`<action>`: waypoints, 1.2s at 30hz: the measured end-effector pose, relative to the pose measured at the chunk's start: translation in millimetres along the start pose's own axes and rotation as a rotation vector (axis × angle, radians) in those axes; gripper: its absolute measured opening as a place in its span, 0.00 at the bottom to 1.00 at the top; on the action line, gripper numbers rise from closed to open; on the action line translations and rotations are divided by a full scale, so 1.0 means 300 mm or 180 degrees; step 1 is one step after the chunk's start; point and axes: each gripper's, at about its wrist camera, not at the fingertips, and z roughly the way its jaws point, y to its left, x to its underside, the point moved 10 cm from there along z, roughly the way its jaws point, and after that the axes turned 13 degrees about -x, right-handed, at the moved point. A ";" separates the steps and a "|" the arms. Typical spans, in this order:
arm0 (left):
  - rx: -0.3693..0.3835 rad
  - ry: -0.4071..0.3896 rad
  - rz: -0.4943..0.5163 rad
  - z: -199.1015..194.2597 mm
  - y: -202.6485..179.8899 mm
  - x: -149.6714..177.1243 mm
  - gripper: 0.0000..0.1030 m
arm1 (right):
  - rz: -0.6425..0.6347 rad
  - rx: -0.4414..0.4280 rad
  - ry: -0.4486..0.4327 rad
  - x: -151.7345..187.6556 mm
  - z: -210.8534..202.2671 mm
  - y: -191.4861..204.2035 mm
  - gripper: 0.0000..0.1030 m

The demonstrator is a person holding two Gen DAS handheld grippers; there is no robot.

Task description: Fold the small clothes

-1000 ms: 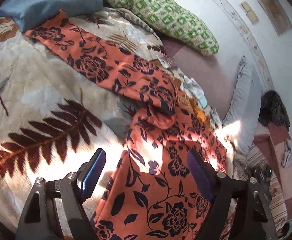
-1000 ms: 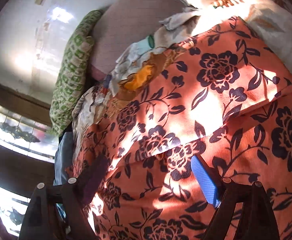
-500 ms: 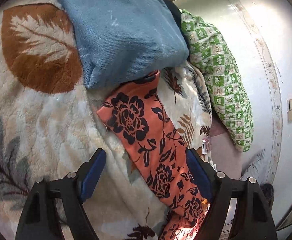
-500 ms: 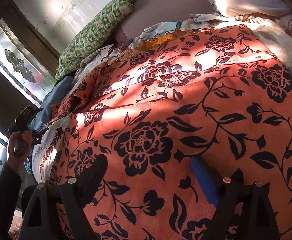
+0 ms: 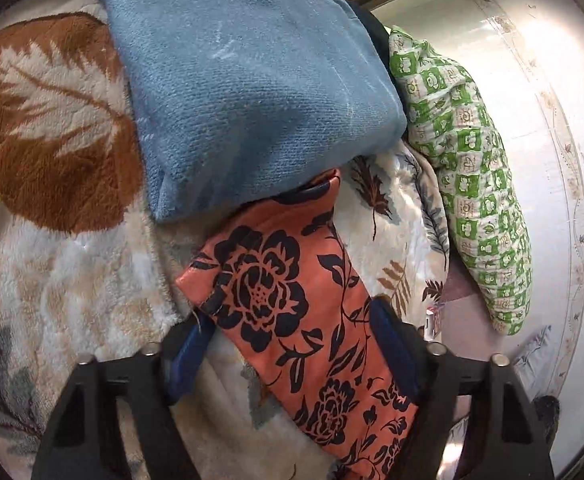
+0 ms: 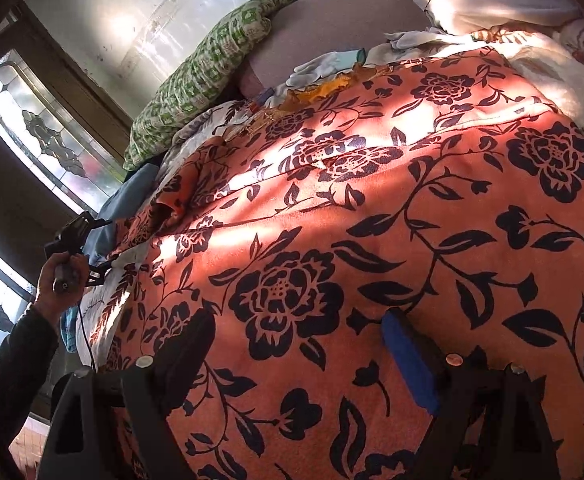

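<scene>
A: Right, L gripper (image 5: 287, 340) is closing now w/ the narrow end of the orange floral garment (image 5: 292, 304) sitting btwn its fingers (image 5: 189, 354); pads aren't pressing it yet, as far as I'm seeing.

B: And the R?

A: R gripper (image 6: 296, 344) is hanging released, fingers spread wide over the garment's broad part on the bed (image 5: 71, 280). Nothing pinched.

B: Tips for the grab?

A: I'm aiming to catch the hem only, not the fleece blanket under it, and to stay off the blue pillow (image 5: 243, 92) touching the tip.

B: Vs a sec ago?

A: L view was showing the wide sunlit body; now it's sitting at the far end by the green pillow (image 5: 468, 168), fingers narrower.
</scene>
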 end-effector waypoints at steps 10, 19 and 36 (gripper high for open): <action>-0.0176 -0.0982 0.1380 -0.348 -0.456 0.142 0.03 | 0.0086 -0.0152 -0.0095 -0.007 -0.020 0.000 0.85; 0.0848 -0.1705 0.2921 -0.733 -1.133 0.825 0.03 | 0.0603 -0.0432 -0.0414 -0.046 -0.139 -0.055 0.85; -0.0085 0.0170 0.4376 0.088 -0.909 1.719 0.43 | 0.1566 -0.0754 -0.1112 -0.121 -0.331 -0.249 0.85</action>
